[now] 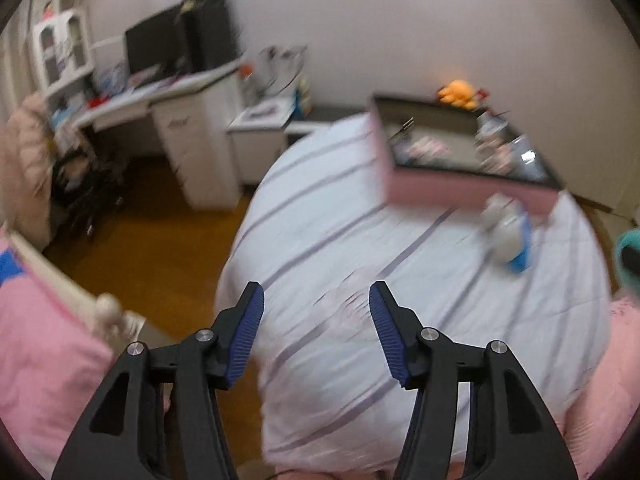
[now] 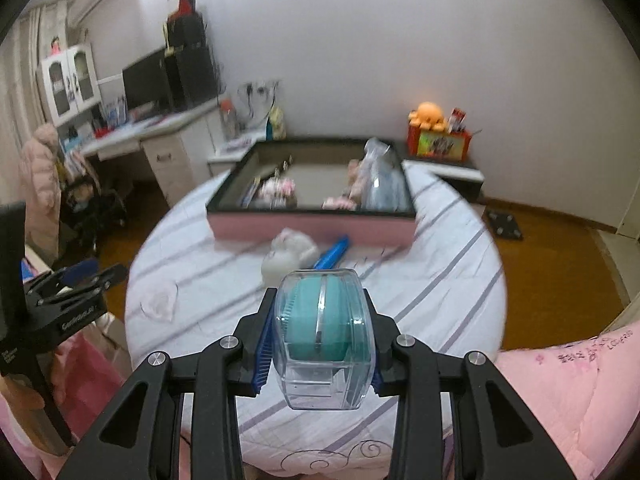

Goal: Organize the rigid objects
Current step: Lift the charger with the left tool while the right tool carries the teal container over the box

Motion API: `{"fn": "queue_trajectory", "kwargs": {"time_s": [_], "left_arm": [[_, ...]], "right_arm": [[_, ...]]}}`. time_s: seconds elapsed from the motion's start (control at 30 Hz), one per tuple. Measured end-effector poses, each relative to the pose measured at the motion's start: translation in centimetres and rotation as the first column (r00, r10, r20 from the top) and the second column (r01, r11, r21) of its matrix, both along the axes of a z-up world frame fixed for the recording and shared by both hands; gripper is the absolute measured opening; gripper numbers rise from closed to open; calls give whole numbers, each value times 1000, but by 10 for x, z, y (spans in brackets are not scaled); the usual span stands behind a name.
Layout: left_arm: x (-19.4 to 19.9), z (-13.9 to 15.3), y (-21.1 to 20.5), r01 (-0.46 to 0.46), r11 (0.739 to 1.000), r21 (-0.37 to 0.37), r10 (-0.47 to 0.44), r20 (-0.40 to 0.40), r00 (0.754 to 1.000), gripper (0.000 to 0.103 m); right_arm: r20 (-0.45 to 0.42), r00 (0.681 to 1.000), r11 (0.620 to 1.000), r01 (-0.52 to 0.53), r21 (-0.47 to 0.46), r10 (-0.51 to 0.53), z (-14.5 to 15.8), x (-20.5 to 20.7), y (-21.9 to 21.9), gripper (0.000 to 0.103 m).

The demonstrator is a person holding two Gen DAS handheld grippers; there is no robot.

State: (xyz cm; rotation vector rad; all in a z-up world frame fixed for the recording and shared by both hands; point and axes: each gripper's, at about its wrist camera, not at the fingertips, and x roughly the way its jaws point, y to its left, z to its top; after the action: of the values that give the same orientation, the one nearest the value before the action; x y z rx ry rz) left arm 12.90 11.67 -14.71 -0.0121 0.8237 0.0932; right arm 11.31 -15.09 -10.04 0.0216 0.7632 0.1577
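One right tool (image 2: 322, 336) grips one clear case (image 2: 324, 340); one pink box (image 2: 312, 228) beyond.

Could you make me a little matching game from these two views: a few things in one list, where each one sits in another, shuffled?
Things:
1. clear case with teal disc
2. orange plush octopus
3. pink-sided tray
4. left gripper

Places:
A. on the red box by the wall
B. open over the quilt, nothing between its jaws
C. clamped in the right gripper
D. on the striped quilt

Pairs: 1-C, 2-A, 3-D, 4-B
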Motion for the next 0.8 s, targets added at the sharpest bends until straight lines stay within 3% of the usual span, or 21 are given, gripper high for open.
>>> {"fn": "queue_trajectory", "kwargs": {"time_s": [0.13, 0.23, 0.47, 0.53, 0.6, 0.8], "left_arm": [[2, -21, 6, -10, 999, -30, 9, -43, 999, 58], [6, -16, 1, 13, 999, -43, -14, -28, 1000, 58], [14, 19, -35, 156, 987, -34, -154, 47, 987, 70], [19, 34, -42, 146, 989, 0, -145, 72, 987, 71], [19, 48, -48, 137, 990, 16, -138, 120, 983, 81], [3, 75, -61, 153, 988, -4, -148, 231, 962, 94]], "right_arm": [[-32, 999, 1000, -20, -20, 19, -12, 10, 9, 38], [-32, 999, 999, -24, -26, 23, -12, 12, 14, 38], [15, 1000, 1000, -6, -13, 7, 9, 5, 1, 38], [40, 999, 1000, 13, -3, -13, 19, 5, -6, 38], [69, 997, 999, 37, -2, -37, 28, 1, -13, 38], [144, 986, 997, 81, -4, -80, 49, -19, -28, 38]]}}
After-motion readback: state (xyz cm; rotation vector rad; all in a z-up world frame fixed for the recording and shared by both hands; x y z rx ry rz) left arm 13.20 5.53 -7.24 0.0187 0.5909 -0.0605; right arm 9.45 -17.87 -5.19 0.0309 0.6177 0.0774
